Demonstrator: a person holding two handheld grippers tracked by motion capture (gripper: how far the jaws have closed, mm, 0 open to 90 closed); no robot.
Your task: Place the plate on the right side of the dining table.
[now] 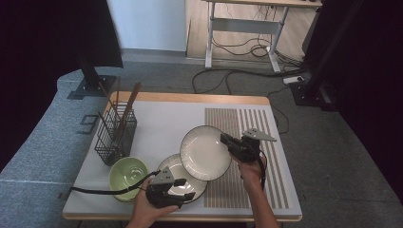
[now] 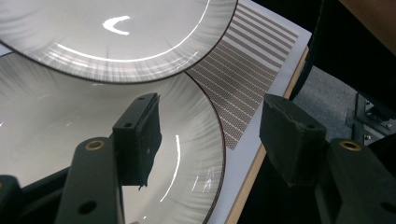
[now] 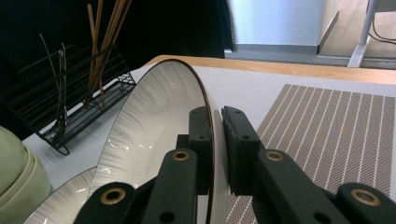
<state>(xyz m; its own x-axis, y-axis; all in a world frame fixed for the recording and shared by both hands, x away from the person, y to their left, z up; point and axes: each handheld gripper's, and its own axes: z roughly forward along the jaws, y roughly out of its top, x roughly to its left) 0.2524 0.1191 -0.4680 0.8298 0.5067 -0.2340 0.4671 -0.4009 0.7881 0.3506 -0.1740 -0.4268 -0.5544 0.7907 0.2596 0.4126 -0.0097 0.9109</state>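
Observation:
My right gripper (image 1: 224, 139) (image 3: 217, 116) is shut on the right rim of a white ribbed plate (image 1: 204, 152) (image 3: 149, 126) with a dark edge. That plate (image 2: 93, 32) overlaps the far side of a second, matching plate (image 1: 172, 172) (image 2: 56, 121) lying on the table near the front. My left gripper (image 1: 188, 189) (image 2: 210, 112) stands open at the lower plate's near right rim. One jaw is over the plate's inside and the other is beyond the rim, neither pad pressing on it.
A light green bowl (image 1: 127, 173) (image 3: 14, 172) sits left of the plates. A black wire basket (image 1: 114, 133) (image 3: 70, 93) with chopsticks stands at the left. A brown striped placemat (image 1: 266, 156) (image 3: 336, 130) covers the table's right part. The front table edge (image 2: 252, 172) is close.

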